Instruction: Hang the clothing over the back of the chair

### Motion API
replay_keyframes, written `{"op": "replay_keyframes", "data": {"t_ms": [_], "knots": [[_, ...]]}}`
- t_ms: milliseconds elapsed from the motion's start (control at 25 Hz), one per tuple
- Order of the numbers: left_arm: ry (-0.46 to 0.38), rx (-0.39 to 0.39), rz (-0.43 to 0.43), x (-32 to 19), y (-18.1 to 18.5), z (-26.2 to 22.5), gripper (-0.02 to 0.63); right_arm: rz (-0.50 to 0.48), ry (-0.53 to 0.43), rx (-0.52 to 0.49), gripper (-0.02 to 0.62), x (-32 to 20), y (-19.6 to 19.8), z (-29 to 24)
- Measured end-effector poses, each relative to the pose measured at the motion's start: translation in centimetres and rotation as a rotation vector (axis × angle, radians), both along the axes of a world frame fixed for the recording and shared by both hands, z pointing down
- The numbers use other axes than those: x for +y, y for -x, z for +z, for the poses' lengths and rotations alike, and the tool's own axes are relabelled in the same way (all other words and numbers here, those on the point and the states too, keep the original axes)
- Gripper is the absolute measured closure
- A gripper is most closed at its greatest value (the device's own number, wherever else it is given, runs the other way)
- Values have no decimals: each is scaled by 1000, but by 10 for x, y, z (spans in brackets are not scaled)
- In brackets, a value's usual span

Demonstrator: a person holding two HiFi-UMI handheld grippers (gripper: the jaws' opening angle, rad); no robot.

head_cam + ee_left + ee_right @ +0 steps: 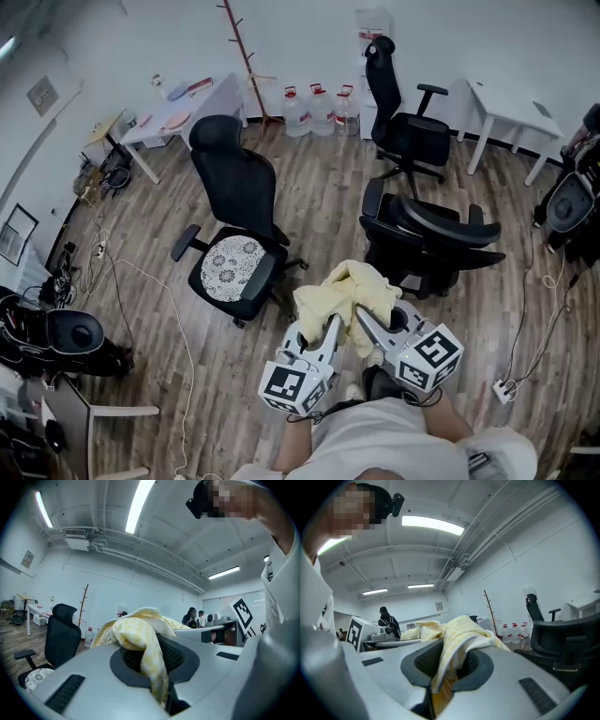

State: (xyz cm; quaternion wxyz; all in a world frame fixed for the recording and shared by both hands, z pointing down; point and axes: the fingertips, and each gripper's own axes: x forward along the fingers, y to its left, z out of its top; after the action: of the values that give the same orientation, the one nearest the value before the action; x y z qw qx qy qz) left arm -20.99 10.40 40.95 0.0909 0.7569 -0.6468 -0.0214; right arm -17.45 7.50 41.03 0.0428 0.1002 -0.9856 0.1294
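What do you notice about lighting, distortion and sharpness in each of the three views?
Head view: even light, the fisheye lens bending the walls, dark corners. Left gripper view: the ceiling strip light glares white; the yellow clothing looks sharp, and the near jaws loom oversized. Right gripper view: dark round border, ceiling pipes bowed.

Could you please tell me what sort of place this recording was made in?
Most likely an office or lab workroom: several black swivel chairs stand on a wood floor, with white desks and water jugs along the wall.
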Motion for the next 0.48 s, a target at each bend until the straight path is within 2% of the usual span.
{"op": "replay_keyframes", "data": {"t_ms": [480], "knots": [[16, -1, -45, -57, 19, 8, 565, -46, 14, -3, 537, -57, 20, 7]]}}
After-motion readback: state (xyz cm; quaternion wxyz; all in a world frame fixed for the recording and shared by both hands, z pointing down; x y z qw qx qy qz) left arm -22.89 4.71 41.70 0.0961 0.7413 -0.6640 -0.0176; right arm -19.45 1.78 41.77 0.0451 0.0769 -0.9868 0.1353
